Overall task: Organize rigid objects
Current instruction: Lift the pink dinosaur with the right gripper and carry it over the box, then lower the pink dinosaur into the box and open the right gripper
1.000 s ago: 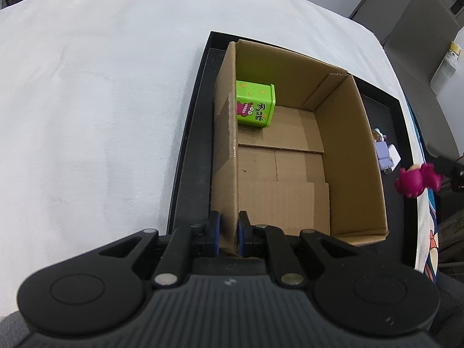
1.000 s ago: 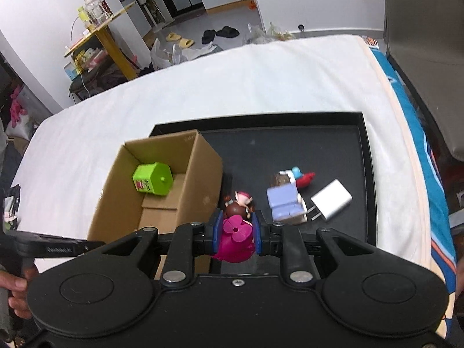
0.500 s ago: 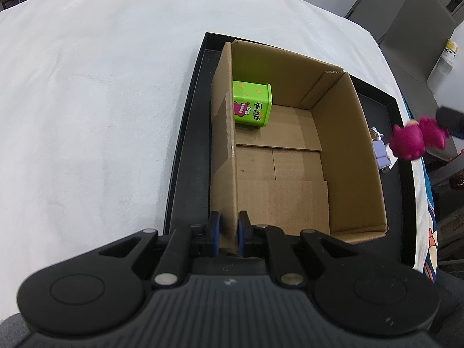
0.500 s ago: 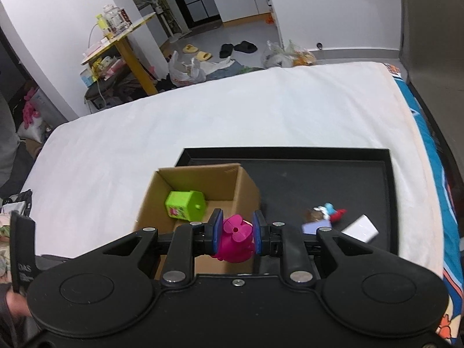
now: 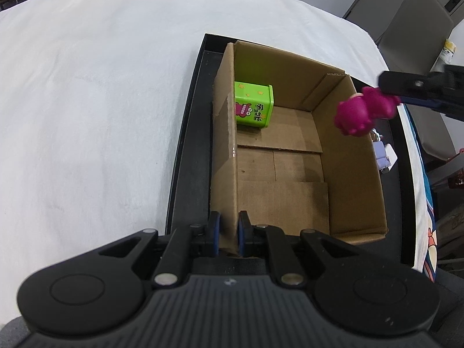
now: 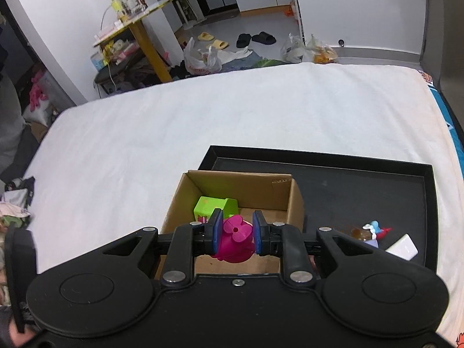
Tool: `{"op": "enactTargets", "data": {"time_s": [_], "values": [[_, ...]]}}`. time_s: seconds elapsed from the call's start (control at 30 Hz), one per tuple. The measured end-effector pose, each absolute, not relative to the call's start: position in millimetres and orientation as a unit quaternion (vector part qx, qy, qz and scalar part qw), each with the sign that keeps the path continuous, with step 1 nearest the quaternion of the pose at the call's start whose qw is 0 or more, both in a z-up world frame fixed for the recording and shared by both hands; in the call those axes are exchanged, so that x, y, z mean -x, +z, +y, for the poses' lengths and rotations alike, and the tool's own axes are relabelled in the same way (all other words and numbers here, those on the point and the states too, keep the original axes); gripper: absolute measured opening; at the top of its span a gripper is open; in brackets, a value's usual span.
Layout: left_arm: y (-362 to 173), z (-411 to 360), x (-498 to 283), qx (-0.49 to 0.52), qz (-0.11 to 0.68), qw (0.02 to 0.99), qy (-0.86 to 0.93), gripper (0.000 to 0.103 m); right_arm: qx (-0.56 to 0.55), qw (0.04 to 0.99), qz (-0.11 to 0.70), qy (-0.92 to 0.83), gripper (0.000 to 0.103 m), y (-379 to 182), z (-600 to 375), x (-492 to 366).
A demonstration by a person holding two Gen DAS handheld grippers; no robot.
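The left gripper point(image 5: 229, 236) is clamped on the near end of the cardboard box's point(image 5: 352, 156) left wall, one pad inside and one outside, steadying the box. The right gripper point(image 6: 235, 233) is closed on a magenta toy point(image 6: 235, 242), pinching it across its sides; seen from the left wrist, the toy hangs in the air over the box's right wall, toward the far right corner.

The step in hand looks like carrying the toy to the box. The next move calls for bringing it over the open floor of the box, lowering it and only then parting the pads.

The toy's long axis appears to run along the fingers, its rounded end pointing away from the gripper and down toward the box.

Farther in, a green tin point(image 5: 253, 105) stands against the box's left wall. Beyond the box's right wall, small figures point(image 6: 371, 233) and a white block point(image 6: 402, 246) lie on the black tray point(image 6: 362, 185).
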State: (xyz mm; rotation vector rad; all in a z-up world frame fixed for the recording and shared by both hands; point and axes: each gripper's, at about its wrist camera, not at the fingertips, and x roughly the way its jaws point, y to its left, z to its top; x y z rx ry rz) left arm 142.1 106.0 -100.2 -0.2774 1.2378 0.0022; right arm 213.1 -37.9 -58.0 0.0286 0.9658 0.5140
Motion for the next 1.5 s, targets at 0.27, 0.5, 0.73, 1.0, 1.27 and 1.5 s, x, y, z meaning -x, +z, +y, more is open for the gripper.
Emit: {"op": "enactTargets", "data": {"time_s": [0.27, 0.5, 0.73, 1.0, 1.27, 1.5], "values": [[-100.1, 107.5, -144.2, 0.132, 0.580, 0.804, 0.000, 0.011, 0.010, 0.855, 0.471, 0.217, 0.022, -77.2, -21.9, -224.0], [-100.6, 110.9, -141.6, 0.136, 0.577, 0.805, 0.001, 0.011, 0.023, 0.856, 0.476, 0.200, 0.022, -93.9, -12.9, -232.0], [-98.7, 110.0, -141.8, 0.135, 0.578, 0.805, 0.002, 0.011, -0.008, 0.856, 0.474, 0.206, 0.022, -105.2, -9.4, -240.9], [-98.7, 109.1, -141.4, 0.130, 0.577, 0.806, 0.003, 0.011, -0.023, 0.862, 0.467, 0.197, 0.029, -108.7, -17.5, -242.6], [-97.5, 108.2, -140.5, 0.129, 0.577, 0.807, 0.006, 0.011, -0.021, 0.854, 0.472, 0.217, 0.039, -95.1, -28.7, -234.1], [-97.9, 107.2, -140.7, 0.132, 0.576, 0.807, 0.011, 0.011, -0.018, 0.858, 0.449, 0.250, 0.063, -67.3, -46.0, -218.2]]}}
